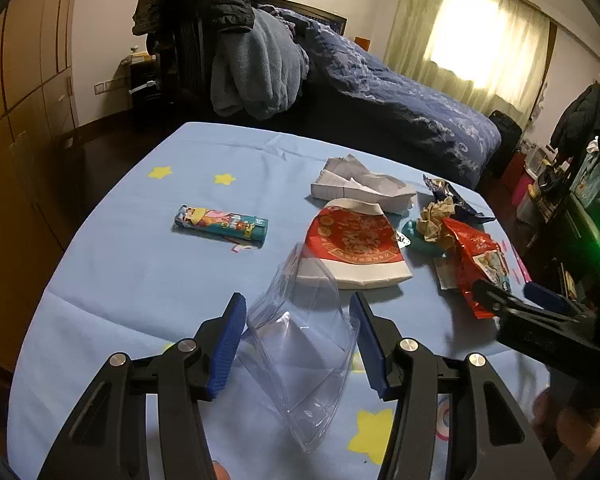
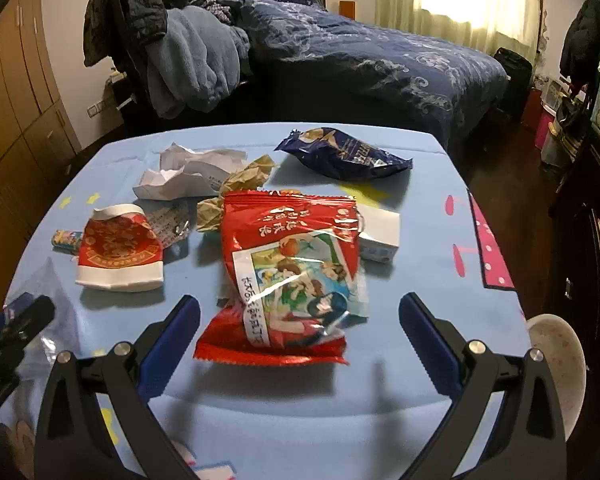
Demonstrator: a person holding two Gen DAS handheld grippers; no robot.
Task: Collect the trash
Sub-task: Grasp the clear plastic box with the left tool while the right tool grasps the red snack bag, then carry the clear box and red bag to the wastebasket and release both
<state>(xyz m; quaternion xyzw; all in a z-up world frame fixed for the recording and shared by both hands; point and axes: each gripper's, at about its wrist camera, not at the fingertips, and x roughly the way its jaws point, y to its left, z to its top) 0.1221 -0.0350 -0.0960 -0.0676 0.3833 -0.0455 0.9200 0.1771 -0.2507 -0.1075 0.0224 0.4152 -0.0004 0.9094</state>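
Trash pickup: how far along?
Nothing looks collected yet. In hand: left gripper is closed on the clear plastic box; right gripper is open around the red bag. Left on the table: flattened cup, white paper, blue bag, brown wad, tube.

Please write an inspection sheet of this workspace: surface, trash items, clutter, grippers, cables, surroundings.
Surface: light blue star-print tablecloth covering the table.
Job's things: clear plastic clamshell container; red snack bag; flattened red-and-white paper cup; dark blue foil bag; crumpled white paper; crumpled brown paper; small colourful box.
Clutter: white bowl at the table's right edge.
Grippers: left gripper closed on the container; right gripper open before the red bag.
Cables: nothing seen.
Surroundings: bed with dark blue quilt, wooden wardrobe, curtained window.
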